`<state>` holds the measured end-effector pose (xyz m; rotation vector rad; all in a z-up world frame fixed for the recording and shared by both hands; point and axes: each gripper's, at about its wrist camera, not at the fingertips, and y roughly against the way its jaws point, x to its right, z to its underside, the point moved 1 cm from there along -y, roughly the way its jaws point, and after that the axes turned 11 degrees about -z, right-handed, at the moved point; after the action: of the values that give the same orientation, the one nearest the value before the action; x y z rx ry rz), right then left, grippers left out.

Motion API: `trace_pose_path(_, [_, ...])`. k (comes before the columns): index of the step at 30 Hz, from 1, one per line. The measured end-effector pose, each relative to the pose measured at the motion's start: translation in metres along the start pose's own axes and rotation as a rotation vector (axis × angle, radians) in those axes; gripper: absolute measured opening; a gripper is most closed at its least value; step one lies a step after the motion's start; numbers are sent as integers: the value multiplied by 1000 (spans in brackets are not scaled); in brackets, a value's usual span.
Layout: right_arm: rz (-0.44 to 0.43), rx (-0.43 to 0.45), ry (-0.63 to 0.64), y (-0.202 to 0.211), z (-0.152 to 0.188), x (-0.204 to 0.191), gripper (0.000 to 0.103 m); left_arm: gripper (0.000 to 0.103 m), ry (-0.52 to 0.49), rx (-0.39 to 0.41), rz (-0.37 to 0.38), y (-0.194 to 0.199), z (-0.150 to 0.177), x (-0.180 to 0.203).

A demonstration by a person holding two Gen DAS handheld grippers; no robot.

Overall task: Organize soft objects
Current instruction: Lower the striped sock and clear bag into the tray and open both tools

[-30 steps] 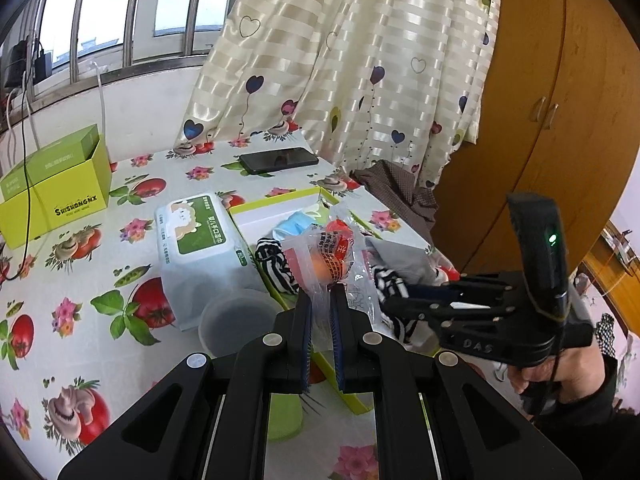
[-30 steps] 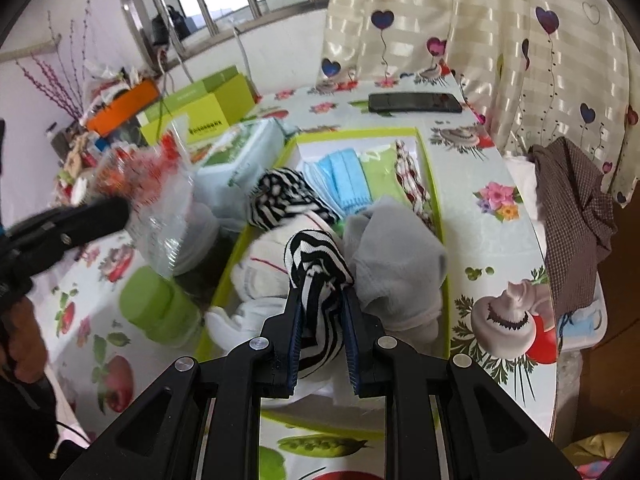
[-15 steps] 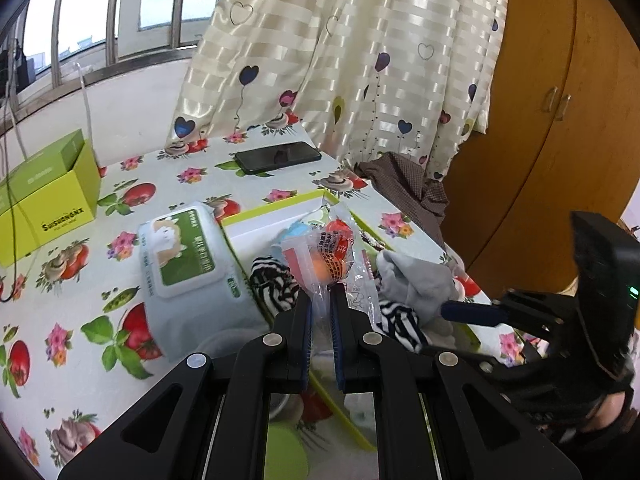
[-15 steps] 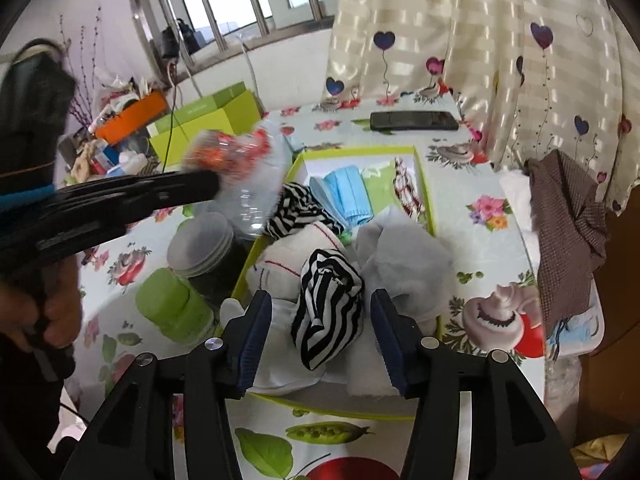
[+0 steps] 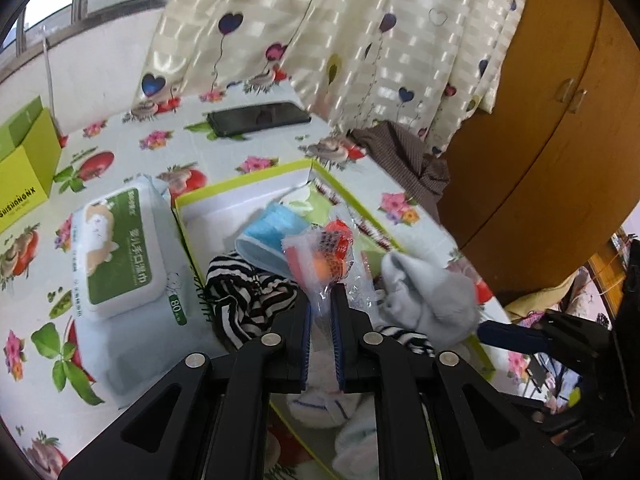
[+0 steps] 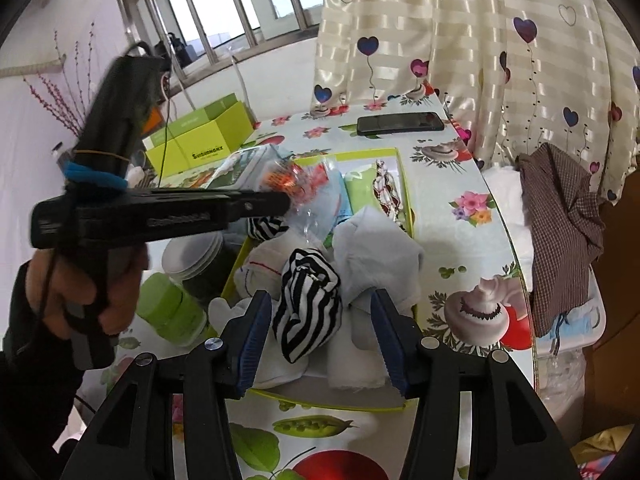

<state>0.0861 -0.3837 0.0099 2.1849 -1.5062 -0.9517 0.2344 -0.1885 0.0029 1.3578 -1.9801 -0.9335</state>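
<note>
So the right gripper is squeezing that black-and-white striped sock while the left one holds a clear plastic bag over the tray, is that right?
Not quite. In the right wrist view the right gripper is open, its jaws standing apart on either side of the striped sock, not squeezing it. The rest holds: the left gripper is shut on the clear plastic bag above the tray.

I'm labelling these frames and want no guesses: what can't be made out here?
- Contents of the clear plastic bag in the left claw: blurred in both views.
- Stacked grey bowls: right view only, part hidden by the left claw's handle.
- White sock: left view, behind the fingers.
</note>
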Motion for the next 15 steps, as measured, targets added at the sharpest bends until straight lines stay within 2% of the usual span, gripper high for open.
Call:
trace_pose_path(2, [0,3,-1,1,0,0,51,24,-6,-5,-23,-4,0,0])
trace_pose_path(4, [1,4,0,2,0,0,51,46,-5,-1,-48,-5,1,-2])
trace_pose_path(11, [14,12,10,8,3,-7,52,47,-7,53,-60,16,4,-3])
trace_pose_path(15, [31,14,14,13,5,-11,58,47,-7,85,-62,36,12,-1])
